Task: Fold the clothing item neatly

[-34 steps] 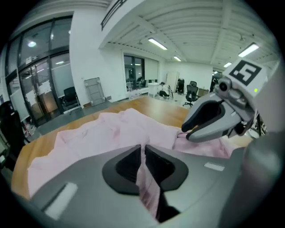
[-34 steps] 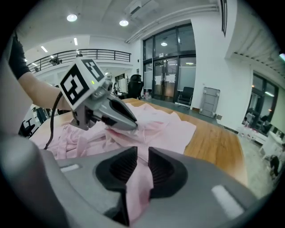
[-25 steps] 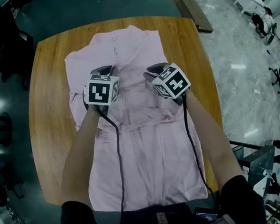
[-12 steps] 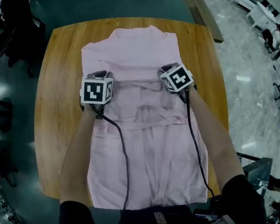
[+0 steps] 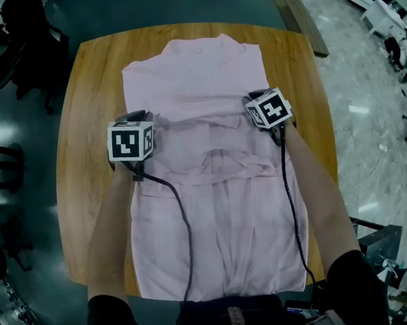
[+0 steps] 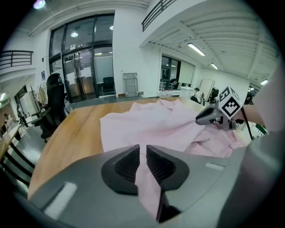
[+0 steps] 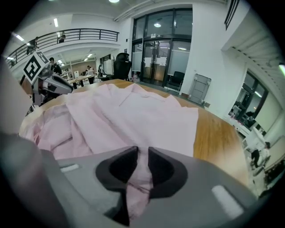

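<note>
2 claws: both are gripping the pink shirt (image 5: 203, 73), each pinching cloth at its own side edge.
Left claw (image 6: 142, 153): its jaws have just been closing and are now standing narrow, pressing a strip of pink cloth between them.
Right claw (image 7: 142, 156): its jaws are narrow too, clamping a bunched fold of cloth.
Shirt's place: it is lying flat on the wooden table (image 5: 80, 133), with the collar end stretching ahead of both claws. The long lower part is trailing behind them toward the person.
Done: the sleeves (image 5: 221, 157) are apparently lying tucked across the middle, between the 2 claws.
Left: the long body seems to be awaiting its crosswise folds.
Pose: left forearm (image 5: 112, 216) and right forearm (image 5: 314, 191) are reaching forward, well apart, claws tilting down.
</note>
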`<state>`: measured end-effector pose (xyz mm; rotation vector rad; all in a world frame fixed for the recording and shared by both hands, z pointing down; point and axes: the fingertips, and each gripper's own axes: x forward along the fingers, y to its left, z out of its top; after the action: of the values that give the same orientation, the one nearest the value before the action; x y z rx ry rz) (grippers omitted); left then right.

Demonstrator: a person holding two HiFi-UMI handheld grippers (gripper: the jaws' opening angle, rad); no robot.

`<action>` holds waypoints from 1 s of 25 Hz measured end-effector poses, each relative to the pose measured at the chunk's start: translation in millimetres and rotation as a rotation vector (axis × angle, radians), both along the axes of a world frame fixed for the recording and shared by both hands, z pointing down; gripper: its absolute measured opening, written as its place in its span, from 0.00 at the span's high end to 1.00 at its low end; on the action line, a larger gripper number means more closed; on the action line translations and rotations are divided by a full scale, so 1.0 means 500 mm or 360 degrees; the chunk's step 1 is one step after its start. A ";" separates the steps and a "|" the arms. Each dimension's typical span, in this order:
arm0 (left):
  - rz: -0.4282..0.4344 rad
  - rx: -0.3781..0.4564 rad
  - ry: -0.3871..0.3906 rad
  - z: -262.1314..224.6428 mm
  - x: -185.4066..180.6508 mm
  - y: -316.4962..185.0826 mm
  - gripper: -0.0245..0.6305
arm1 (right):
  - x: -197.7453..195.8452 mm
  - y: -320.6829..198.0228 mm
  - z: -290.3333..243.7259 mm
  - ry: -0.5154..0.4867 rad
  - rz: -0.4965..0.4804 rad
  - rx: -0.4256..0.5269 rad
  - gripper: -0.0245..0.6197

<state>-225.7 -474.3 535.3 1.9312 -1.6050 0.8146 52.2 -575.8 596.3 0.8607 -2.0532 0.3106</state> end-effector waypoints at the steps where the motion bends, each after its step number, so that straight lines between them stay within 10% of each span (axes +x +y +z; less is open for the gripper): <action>1: 0.0022 0.0036 -0.0015 -0.016 0.002 -0.005 0.88 | 0.002 0.001 -0.002 0.0011 -0.0001 0.0003 0.84; 6: 0.0237 0.0128 -0.0021 -0.066 0.066 -0.050 0.88 | -0.025 0.013 -0.047 0.0046 -0.0059 0.0132 0.84; 10: 0.0379 -0.0084 -0.0025 0.012 0.115 -0.048 0.88 | -0.097 0.022 -0.095 -0.0123 -0.0175 0.0139 0.84; 25: 0.0358 -0.0253 0.0062 0.110 0.086 0.004 0.90 | -0.111 -0.194 -0.027 -0.0011 -0.0075 0.0042 0.72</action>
<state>-182.8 -472.2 590.1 2.0216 -1.2745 0.9566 -3.6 -672.8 582.6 0.8267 -2.0852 0.2613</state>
